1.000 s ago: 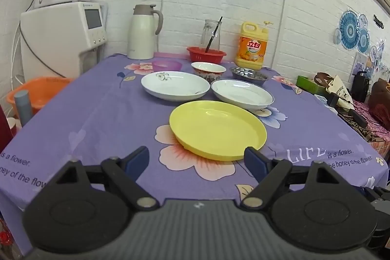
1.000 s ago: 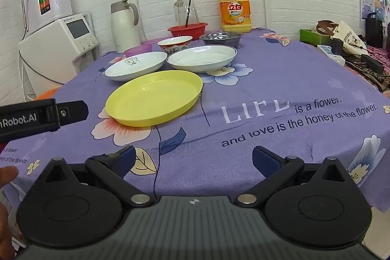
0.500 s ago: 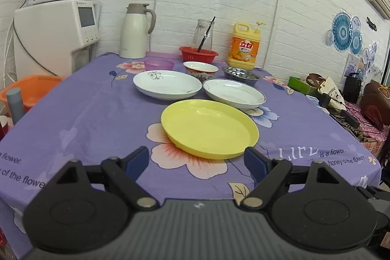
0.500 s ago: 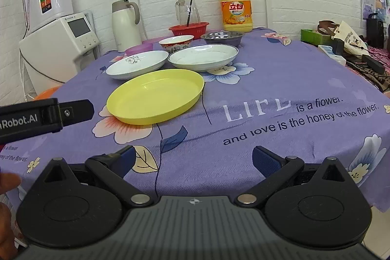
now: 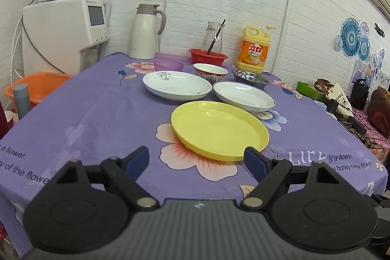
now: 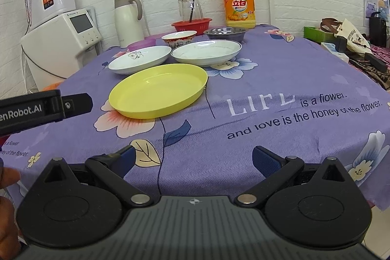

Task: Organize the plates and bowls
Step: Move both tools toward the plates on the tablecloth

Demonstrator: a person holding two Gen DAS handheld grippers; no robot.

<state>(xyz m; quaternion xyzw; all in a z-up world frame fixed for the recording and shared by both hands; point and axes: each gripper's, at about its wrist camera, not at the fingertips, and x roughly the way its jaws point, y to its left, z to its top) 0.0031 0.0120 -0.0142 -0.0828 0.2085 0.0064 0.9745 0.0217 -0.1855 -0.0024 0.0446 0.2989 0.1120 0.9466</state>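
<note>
A yellow plate (image 5: 219,129) (image 6: 158,90) lies nearest on the purple flowered tablecloth. Behind it sit a white plate with a flower print (image 5: 176,85) (image 6: 140,62) and a plain white plate (image 5: 243,96) (image 6: 207,52). Further back stand a patterned bowl (image 5: 210,71) (image 6: 179,38), a steel bowl (image 5: 251,77) (image 6: 225,33) and a small purple bowl (image 5: 168,64) (image 6: 142,43). My left gripper (image 5: 196,158) hangs open just short of the yellow plate's near rim, holding nothing. My right gripper (image 6: 195,157) is open over the table's front edge, well short of the plates.
Along the wall stand a white thermos jug (image 5: 146,32), a glass jar in a red basket (image 5: 208,56) and a yellow detergent bottle (image 5: 253,48). A water dispenser (image 5: 63,33) and orange basin (image 5: 36,87) are at left. Bags and cables (image 6: 353,45) crowd the right.
</note>
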